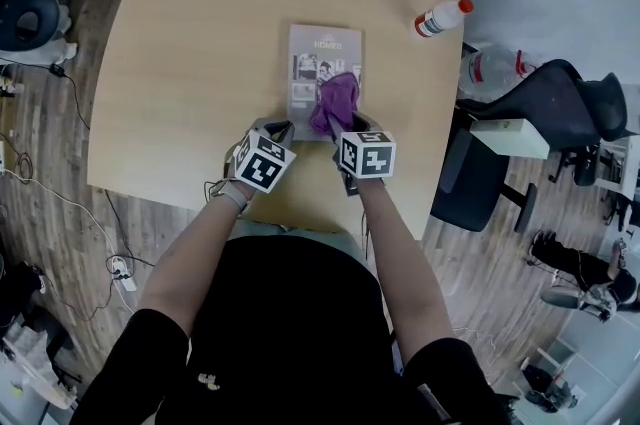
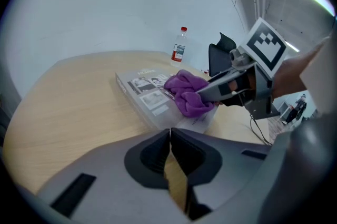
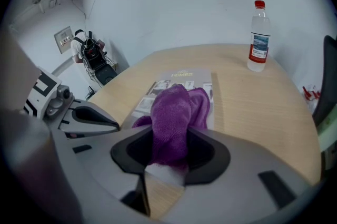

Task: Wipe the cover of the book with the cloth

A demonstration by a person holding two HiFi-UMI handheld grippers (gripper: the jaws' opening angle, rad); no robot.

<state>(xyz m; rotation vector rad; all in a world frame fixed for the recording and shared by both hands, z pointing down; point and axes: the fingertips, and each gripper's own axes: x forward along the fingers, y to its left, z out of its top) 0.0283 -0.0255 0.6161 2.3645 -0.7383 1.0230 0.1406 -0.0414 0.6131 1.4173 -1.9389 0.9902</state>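
Observation:
A grey book [image 1: 322, 63] with photos on its cover lies flat on the wooden table [image 1: 200, 63]. A purple cloth [image 1: 335, 103] rests on the near right part of the cover. My right gripper [image 1: 352, 131] is shut on the purple cloth [image 3: 171, 117], which bunches up between its jaws over the book [image 3: 179, 83]. My left gripper [image 1: 278, 129] is shut and holds nothing, at the book's near left corner. From the left gripper view the book [image 2: 145, 94], the cloth [image 2: 188, 92] and the right gripper [image 2: 206, 92] lie ahead to the right.
A clear water bottle with a red cap [image 1: 442, 16] lies near the table's far right edge; it shows upright in the right gripper view as the bottle [image 3: 258, 36]. A black office chair [image 1: 520, 128] stands right of the table. Cables run over the floor at left.

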